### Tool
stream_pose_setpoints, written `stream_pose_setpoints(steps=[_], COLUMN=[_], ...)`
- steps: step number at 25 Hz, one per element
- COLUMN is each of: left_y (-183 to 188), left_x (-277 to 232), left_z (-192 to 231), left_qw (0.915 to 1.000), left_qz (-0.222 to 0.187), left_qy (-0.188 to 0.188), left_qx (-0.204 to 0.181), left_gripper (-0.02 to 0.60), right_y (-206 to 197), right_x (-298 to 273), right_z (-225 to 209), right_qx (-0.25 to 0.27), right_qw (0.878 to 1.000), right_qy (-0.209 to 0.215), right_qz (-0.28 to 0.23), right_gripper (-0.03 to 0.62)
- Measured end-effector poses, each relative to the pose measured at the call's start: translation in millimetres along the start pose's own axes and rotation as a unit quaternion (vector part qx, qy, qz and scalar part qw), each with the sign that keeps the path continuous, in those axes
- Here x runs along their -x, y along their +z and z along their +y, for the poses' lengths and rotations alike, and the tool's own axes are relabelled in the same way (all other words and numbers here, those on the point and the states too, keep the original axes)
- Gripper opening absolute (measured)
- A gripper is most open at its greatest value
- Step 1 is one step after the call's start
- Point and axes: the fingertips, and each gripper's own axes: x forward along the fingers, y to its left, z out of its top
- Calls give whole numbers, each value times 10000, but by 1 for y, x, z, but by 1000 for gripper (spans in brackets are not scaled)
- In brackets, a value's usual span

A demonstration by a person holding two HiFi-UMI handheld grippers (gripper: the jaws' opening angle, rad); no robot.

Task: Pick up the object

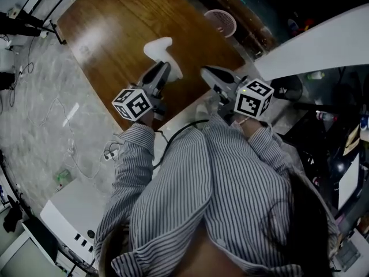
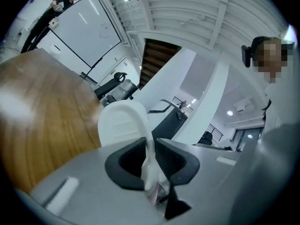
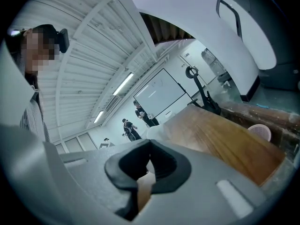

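Over the wooden table (image 1: pixel 115 27), the left gripper (image 1: pixel 166 69) clamps a white scoop (image 1: pixel 160 48) lengthwise, broad end pointing forward.

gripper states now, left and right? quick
Left gripper: closed on the white plastic object.
Right gripper: closed, holding nothing.

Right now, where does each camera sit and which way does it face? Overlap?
Head view: on the person's head, facing steeply down at the wooden table; striped sleeves and both grippers show.
Left gripper view: on the left gripper, along its jaws, shut on the white object.
Right gripper view: on the right gripper, along its closed, empty jaws, across the table.
Shared: head and right gripper views show the pink basket.
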Motion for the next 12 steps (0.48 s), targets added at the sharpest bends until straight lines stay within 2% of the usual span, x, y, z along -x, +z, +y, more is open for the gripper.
stream_pose_setpoints(steps=[3,12], left_y=[5,8], left_x=[5,20], left_z=[-6,-12], left_qw=[9994,9988], left_qz=[-259,-401], left_qy=[-152,-183], left_qx=[163,189], left_gripper=[68,67], right_y=[-4,-11], right_x=[-4,-16], right_z=[0,-4], right_qx=[-52,38], right_qw=[9999,9994], right_qy=[76,-130], right_qz=[70,320], right_gripper=[2,2])
